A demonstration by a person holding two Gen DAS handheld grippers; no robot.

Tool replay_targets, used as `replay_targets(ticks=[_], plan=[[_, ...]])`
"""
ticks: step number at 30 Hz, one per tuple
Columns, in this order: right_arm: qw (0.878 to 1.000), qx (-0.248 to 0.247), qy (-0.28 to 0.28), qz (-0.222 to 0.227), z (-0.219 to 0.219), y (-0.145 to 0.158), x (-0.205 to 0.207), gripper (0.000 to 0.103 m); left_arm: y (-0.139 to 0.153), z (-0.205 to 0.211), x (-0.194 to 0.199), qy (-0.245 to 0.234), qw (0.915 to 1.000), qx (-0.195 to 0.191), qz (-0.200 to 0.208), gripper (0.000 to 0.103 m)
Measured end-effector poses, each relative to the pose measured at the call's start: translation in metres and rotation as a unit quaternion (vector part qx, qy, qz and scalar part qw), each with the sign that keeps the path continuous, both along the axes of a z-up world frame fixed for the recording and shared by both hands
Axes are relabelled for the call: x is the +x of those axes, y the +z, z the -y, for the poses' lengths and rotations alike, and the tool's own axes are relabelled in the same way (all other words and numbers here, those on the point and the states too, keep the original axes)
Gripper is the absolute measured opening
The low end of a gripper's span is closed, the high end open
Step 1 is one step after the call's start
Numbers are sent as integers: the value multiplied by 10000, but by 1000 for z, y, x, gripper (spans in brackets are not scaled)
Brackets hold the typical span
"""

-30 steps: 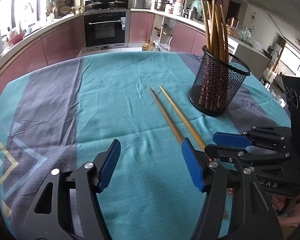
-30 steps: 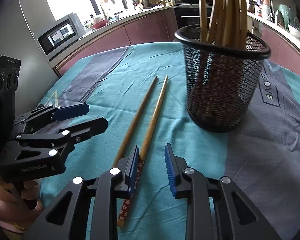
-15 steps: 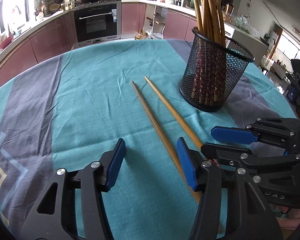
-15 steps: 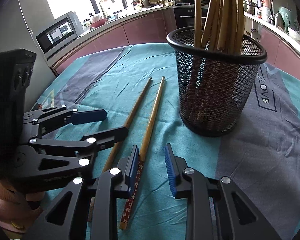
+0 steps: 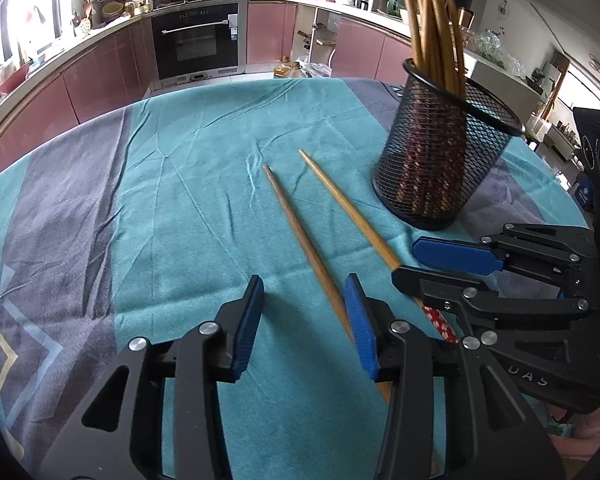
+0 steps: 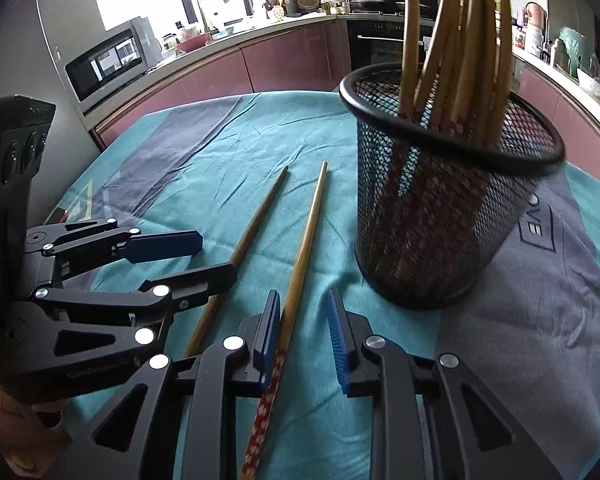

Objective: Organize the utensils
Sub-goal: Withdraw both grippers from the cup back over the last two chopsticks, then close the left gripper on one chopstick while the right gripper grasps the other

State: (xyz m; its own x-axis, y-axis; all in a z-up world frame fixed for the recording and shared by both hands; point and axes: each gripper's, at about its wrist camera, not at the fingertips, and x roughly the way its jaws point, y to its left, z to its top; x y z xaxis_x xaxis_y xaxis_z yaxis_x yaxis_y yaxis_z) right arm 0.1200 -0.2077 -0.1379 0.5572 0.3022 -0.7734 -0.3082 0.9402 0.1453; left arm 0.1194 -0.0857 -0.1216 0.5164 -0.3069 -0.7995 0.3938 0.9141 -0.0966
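A: What is seen from the left wrist?
B: The left gripper [image 5: 302, 316] is closing, unclamped, over the darker chopstick [image 5: 300, 232] lying on the tablecloth [image 5: 180, 200].
A: And from the right wrist?
B: The right gripper [image 6: 304, 332] is held apart, narrowly, around the lighter chopstick [image 6: 304, 248] beside the mesh holder [image 6: 440, 224].

Counts: 2 loose chopsticks on the table, a darker one [image 5: 300, 236] and a lighter one [image 5: 348, 210] with a red floral handle end. 1 black mesh holder [image 5: 440, 160]. Bundle of chopsticks [image 6: 456, 48] standing in it, overlapping, exact count unclear. 2 tongs: left [image 5: 304, 320], right [image 6: 304, 336].
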Motion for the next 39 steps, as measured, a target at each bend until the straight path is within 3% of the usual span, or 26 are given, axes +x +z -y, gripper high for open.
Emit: replay_targets(ticks=[10,16,24,39], plan=[[10000,-15,-66,38,-7,-1,20,22,-2,1,12,26,10000,12,-46,26],[9998,111,-161,8,-2,-2,20,7,-2,0,13,70,9999,-107,-88,13],[9986,453,-273,-33,9,1,12,6,-1,-4,4,255,9994,-211,-61,10],[9952,918,-62,326,19,30,-23,6,25,-19,-21,235,9984,-462,221,8]])
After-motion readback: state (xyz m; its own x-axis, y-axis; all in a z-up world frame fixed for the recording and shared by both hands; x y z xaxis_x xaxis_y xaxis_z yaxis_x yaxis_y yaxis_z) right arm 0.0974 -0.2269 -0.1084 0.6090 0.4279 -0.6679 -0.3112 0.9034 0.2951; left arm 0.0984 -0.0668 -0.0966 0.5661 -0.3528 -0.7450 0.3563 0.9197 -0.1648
